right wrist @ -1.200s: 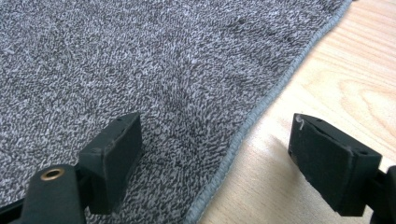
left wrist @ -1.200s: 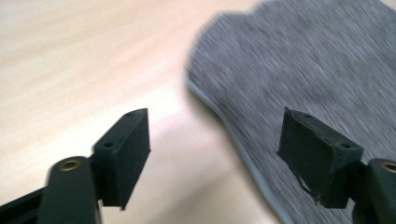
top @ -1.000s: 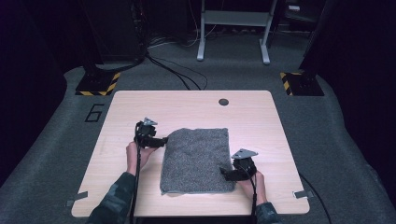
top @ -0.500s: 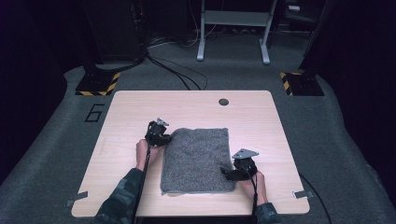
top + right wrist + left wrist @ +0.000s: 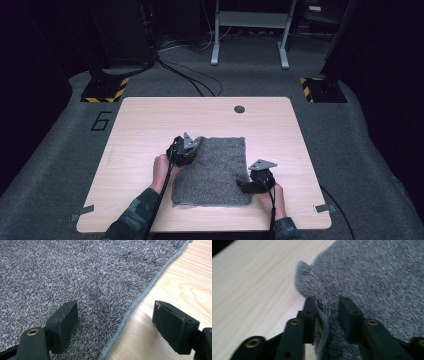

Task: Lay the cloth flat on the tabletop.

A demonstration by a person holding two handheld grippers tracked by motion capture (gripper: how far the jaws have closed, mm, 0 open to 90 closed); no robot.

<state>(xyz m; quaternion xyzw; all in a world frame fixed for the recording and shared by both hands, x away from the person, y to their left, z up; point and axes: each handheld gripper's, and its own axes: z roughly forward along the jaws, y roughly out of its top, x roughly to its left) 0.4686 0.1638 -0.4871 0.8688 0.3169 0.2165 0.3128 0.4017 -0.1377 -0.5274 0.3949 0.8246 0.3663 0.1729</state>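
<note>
we held a grey towel on the table.
our left gripper pinched its edge; it could slip out. our right gripper stood wide open.

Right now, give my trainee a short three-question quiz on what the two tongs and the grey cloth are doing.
1. True or false: the left tongs have the edge of the grey cloth between their jaws.
2. The right tongs are: A) shut on the cloth, B) open across the cloth's hem, C) lifted clear of the wooden table.
3. Fill in: the cloth's corner near the left tongs is ____ off the table.

Key: 1 true; 2 B; 3 raised.
</note>
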